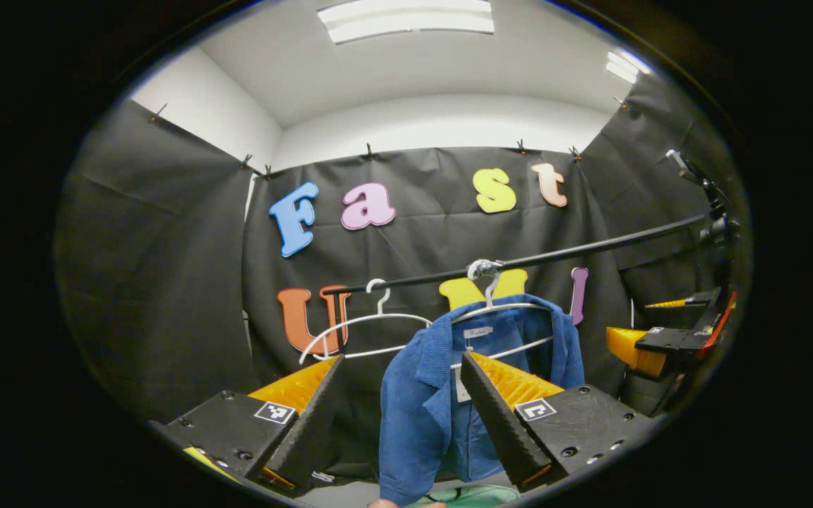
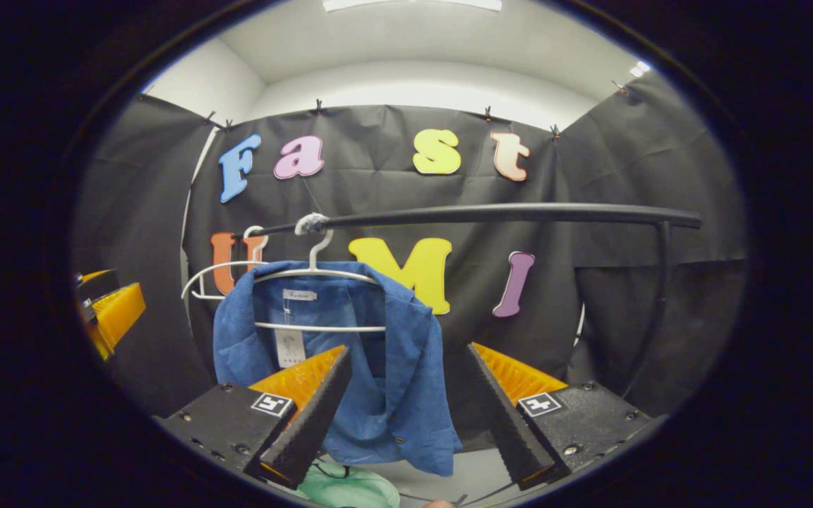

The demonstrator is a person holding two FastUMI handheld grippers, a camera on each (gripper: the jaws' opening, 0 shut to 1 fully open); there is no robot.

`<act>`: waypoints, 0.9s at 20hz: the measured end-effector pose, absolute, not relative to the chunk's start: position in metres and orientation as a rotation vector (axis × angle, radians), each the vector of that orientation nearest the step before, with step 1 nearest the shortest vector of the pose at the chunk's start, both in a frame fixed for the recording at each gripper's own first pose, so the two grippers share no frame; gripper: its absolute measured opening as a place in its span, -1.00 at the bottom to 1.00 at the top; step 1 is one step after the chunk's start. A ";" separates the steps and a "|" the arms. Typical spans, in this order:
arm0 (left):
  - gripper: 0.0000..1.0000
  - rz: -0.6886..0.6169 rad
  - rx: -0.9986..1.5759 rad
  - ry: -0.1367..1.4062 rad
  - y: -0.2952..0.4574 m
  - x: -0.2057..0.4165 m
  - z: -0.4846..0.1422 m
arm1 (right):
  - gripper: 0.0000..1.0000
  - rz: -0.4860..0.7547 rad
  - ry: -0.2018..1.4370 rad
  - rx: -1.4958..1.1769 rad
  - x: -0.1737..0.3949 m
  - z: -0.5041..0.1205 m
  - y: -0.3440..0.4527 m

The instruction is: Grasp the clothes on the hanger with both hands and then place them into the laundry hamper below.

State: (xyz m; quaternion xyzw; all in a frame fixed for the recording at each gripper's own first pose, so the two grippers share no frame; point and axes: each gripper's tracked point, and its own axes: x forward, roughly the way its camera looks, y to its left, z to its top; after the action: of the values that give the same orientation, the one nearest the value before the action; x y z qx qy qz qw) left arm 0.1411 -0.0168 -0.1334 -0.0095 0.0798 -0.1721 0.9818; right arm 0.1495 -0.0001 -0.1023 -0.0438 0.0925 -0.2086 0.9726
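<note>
Nothing grasped yet: the jacket (image 1: 442,395) hangs on its hanger (image 1: 495,310) at frame centre. Left gripper (image 1: 399,416) and right gripper (image 2: 403,409) gape apart; hamper (image 2: 343,488) waits at bottom.

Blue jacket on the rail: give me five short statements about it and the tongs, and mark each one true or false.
1. The blue jacket hangs on a white hanger hooked over the black rail. True.
2. A second white hanger beside it also carries clothes. False: it hangs bare.
3. The left tongs are shut on the jacket. False: they stand open, with the jacket seen between the fingers.
4. The right tongs are open. True.
5. The jacket lies in the hamper. False: it is on its hanger; something pale green shows below, too cut off to identify.
</note>
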 end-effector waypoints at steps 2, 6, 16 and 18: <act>0.99 -0.365 -0.039 0.187 -0.024 0.148 -0.150 | 1.00 -0.449 0.197 -0.098 0.160 -0.112 -0.004; 0.96 -0.363 -0.056 0.224 -0.041 0.162 -0.183 | 0.98 -0.440 0.231 -0.109 0.192 -0.138 -0.013; 0.96 -0.291 -0.023 0.284 -0.091 0.200 -0.254 | 0.92 -0.432 0.272 -0.102 0.279 -0.187 -0.059; 0.95 -0.283 0.000 0.315 -0.095 0.209 -0.268 | 0.89 -0.442 0.272 -0.100 0.289 -0.195 -0.067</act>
State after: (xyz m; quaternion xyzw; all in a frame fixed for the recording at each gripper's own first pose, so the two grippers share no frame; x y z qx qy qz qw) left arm 0.2088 -0.0955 -0.2676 0.0000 0.1565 -0.1403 0.9777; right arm 0.2888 -0.0668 -0.1949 -0.0493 0.1346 -0.2186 0.9652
